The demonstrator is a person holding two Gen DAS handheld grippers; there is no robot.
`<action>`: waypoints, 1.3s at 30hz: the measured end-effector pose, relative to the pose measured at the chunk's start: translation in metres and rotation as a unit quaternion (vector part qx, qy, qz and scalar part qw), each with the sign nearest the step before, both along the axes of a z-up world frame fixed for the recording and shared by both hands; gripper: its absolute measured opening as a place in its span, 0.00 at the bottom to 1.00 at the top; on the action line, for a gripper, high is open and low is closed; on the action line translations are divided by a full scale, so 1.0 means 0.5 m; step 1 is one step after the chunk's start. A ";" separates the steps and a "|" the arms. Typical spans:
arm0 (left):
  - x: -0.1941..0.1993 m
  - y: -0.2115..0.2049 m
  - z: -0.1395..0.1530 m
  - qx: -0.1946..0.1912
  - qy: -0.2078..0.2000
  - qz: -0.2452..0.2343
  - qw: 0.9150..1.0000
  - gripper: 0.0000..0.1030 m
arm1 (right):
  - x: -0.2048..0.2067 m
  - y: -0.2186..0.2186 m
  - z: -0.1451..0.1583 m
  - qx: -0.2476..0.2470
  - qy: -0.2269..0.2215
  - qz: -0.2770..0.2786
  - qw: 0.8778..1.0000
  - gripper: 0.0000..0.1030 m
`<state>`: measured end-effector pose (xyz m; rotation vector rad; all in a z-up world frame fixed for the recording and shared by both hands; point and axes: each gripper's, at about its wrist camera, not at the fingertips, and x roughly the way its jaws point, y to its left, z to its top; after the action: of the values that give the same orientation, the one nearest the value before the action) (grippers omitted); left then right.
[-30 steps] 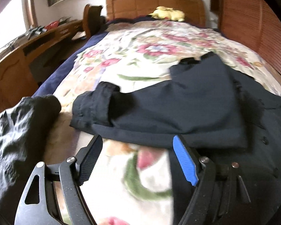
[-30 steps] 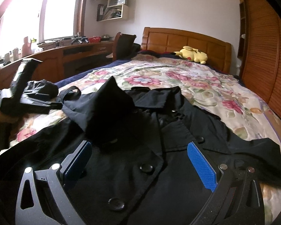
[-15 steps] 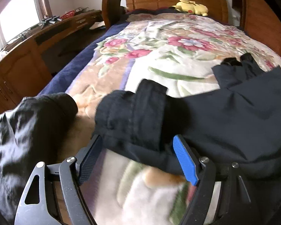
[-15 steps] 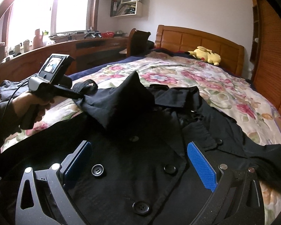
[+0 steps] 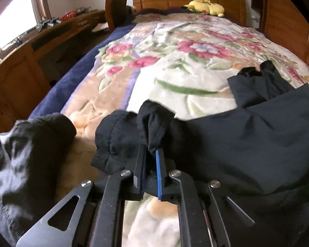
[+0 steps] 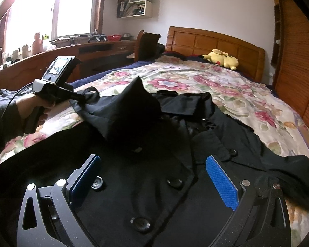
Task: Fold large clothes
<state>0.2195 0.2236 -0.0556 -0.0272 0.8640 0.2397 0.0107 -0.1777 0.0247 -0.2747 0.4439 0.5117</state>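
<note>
A: Count entry. You have two tools in view and one black coat (image 6: pixel 146 187) spread on the bed (image 6: pixel 226 94). One yellow plush toy (image 6: pixel 222 59) lies by the wooden headboard (image 6: pixel 214 41). One crumpled dark garment (image 5: pixel 26 162) sits apart at the bed's near left corner.

B: Coat appearance?

A: Matte woven cloth, double-breasted, with at least four round dark buttons showing. Its collar is rumpled, and one sleeve is drawn out to your left.

B: Tool states?

A: Your left tool (image 5: pixel 151 154) has just closed; its jaws pinch the sleeve cuff (image 5: pixel 134 135), bunching it. Your right tool (image 6: pixel 152 179) hangs over the buttoned front with its blue ribbed pads wide apart, gripping nothing. The blanket (image 5: pixel 187 57) is plush, floral-printed.
</note>
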 end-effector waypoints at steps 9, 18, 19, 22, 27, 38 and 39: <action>-0.048 -0.183 0.126 0.004 -0.056 -0.096 0.994 0.07 | -0.021 -0.058 0.019 0.009 -0.015 -0.033 0.999 0.99; -0.114 -0.366 0.213 -0.013 -0.107 -0.184 0.977 0.07 | -0.058 -0.110 0.028 0.015 -0.029 -0.063 0.998 0.99; -0.120 -0.378 0.217 -0.010 -0.110 -0.189 0.976 0.07 | -0.062 -0.116 0.026 0.013 -0.030 -0.066 0.997 0.99; -0.153 -0.421 0.225 -0.008 -0.122 -0.215 0.969 0.07 | -0.069 -0.132 0.022 0.007 -0.030 -0.079 0.996 0.99; -0.223 -0.469 0.222 -0.028 -0.133 -0.254 0.958 0.07 | -0.072 -0.162 0.028 0.007 -0.027 -0.098 0.995 0.99; -0.313 -0.506 0.146 -0.042 -0.113 -0.277 0.953 0.07 | -0.106 -0.176 0.043 0.007 -0.040 -0.110 0.993 0.99; -0.321 -0.503 0.142 -0.036 -0.112 -0.273 0.955 0.07 | -0.108 -0.176 0.043 0.006 -0.040 -0.110 0.993 0.99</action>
<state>0.0588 -0.0281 0.0153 0.1149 0.6250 -0.3108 -0.0433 -0.2656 0.0462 -0.2301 0.3865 0.2867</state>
